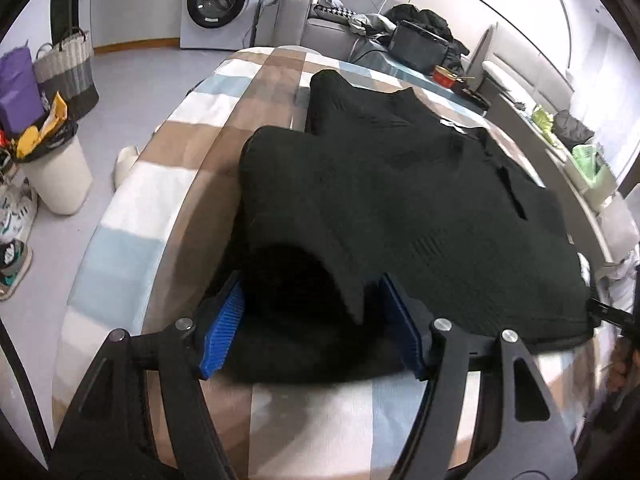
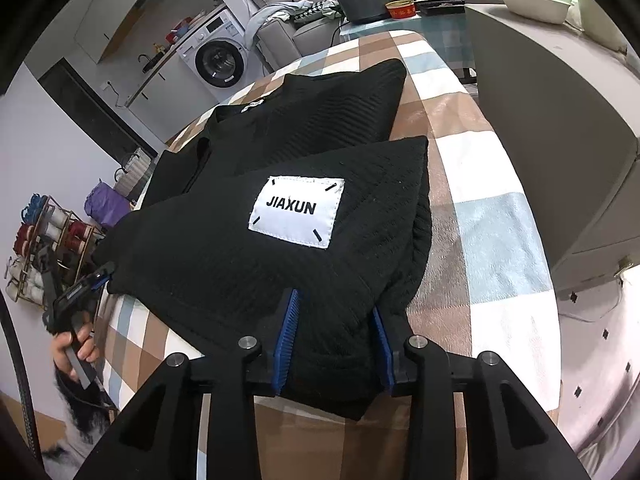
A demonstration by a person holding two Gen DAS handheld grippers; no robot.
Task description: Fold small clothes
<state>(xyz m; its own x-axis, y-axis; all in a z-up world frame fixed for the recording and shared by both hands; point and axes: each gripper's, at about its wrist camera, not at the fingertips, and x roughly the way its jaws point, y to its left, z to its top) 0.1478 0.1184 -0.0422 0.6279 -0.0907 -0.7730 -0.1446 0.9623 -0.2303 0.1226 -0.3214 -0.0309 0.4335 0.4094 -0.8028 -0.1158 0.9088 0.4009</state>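
Right wrist: "JIAXUN" label [image 2: 297,211] (white patch)

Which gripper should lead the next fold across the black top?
Probably right. The right gripper straddles a thick near corner of the black top, by the JIAXUN patch. The left gripper also straddles fabric, but its fingers stand wide open around a loose hump.

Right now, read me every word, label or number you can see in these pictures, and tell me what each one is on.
"JIAXUN": white patch sewn on the black garment.
Small white neck tag on the garment: too small to read.
Print on the washing machine panel: blurred, unreadable.
Markings on the red bowl: unreadable.
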